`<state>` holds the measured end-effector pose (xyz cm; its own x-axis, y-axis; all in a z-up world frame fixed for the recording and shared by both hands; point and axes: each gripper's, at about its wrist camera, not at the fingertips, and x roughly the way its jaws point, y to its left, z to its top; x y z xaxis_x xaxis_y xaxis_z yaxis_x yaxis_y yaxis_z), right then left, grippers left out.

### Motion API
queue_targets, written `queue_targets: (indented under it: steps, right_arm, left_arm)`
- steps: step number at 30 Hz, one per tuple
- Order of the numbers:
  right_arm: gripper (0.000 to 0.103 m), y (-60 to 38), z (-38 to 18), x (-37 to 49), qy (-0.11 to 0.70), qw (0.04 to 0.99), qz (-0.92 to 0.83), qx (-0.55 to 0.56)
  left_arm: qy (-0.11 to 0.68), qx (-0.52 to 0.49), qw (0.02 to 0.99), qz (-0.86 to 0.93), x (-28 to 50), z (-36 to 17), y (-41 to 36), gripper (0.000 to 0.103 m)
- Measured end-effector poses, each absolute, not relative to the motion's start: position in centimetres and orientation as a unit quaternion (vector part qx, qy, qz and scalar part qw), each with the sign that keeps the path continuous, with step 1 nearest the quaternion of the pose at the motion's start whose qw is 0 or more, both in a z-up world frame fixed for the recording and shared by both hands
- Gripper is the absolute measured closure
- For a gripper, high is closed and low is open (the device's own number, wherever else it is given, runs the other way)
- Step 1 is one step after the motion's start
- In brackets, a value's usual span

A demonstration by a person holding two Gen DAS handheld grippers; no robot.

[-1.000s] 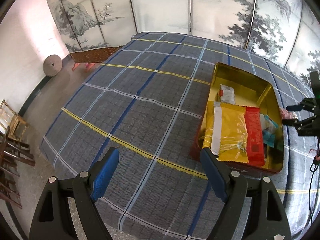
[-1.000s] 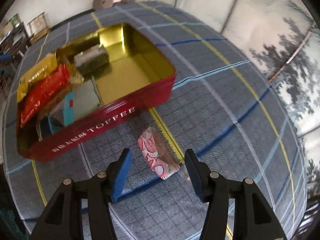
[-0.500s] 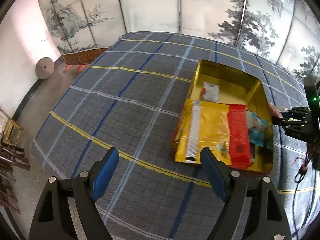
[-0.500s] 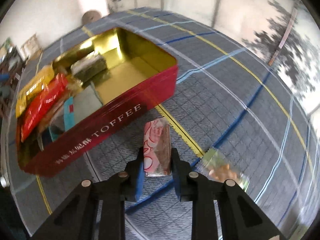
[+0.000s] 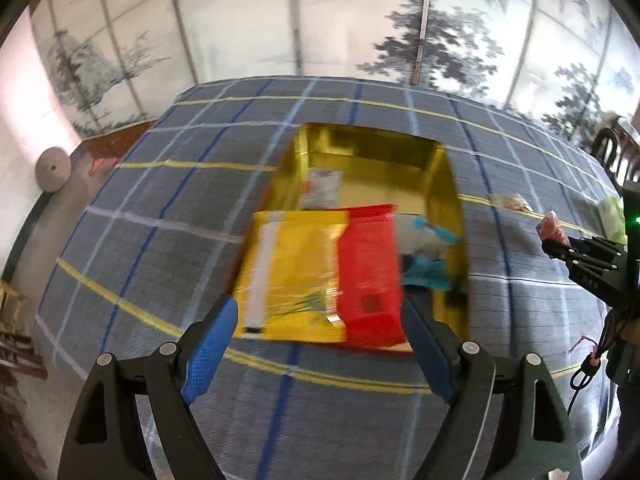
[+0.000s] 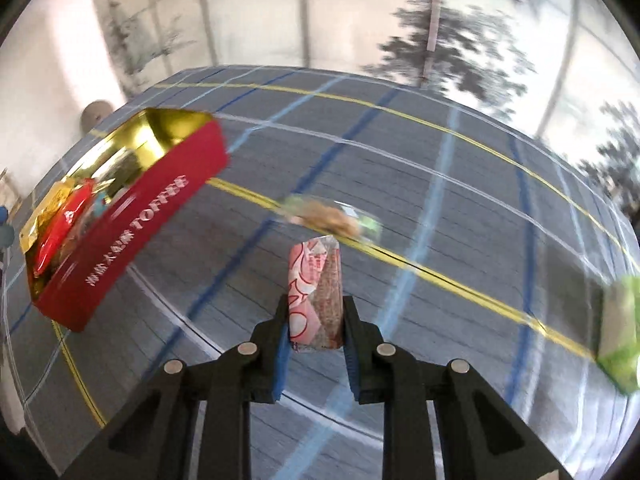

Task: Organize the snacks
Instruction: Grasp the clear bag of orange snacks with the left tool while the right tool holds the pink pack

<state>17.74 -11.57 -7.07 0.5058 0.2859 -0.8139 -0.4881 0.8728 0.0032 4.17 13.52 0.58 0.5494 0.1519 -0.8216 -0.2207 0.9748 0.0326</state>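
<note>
Right now my right gripper [image 6: 315, 334] is clamped tight on a small pink-and-white snack packet [image 6: 316, 292], which stands up between the blue pads at lower centre of the right wrist view, clear of the checked cloth [image 6: 420, 184]. I judge it light and soft: a crinkly film wrapper around something that could crumble, so the hold across its lower half, flat sides to the pads, looks sound, though the slick film might slide if I swing hard. The red toffee tin [image 6: 132, 232] sits at the left of that view, its gold inside already holding packets. My left gripper [image 5: 316, 344] is spread wide with nothing in it, low in the left wrist view, just short of the yellow packet [image 5: 292, 276] and red packet [image 5: 370, 272] overhanging the tin's near edge. Two more snacks lie on the cloth: a clear one [image 6: 332, 220] beyond my packet and a green one [image 6: 620, 336] at the right edge.
</note>
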Motion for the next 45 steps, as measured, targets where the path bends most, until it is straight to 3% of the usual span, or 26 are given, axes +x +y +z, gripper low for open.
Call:
queue_targets:
  steps: [16, 32, 45]
  right_arm:
    - [0.08, -18.8, -7.9, 17.9, 0.45, 0.883, 0.117, -0.07]
    - [0.08, -19.6, -8.2, 15.3, 0.439, 0.89, 0.113, -0.04]
    - [0.08, -19.2, -8.6, 15.5, 0.432, 0.895, 0.101, -0.038]
  left_arm:
    - [0.449, 0.036, 0.893, -0.011, 9.7, 0.7, 4.7, 0.022]
    - [0.451, 0.159, 0.87, -0.123, 17.8, 0.7, 0.7, 0.022]
    - [0.461, 0.199, 0.848, -0.169, 20.3, -1.2, -1.0, 0.022]
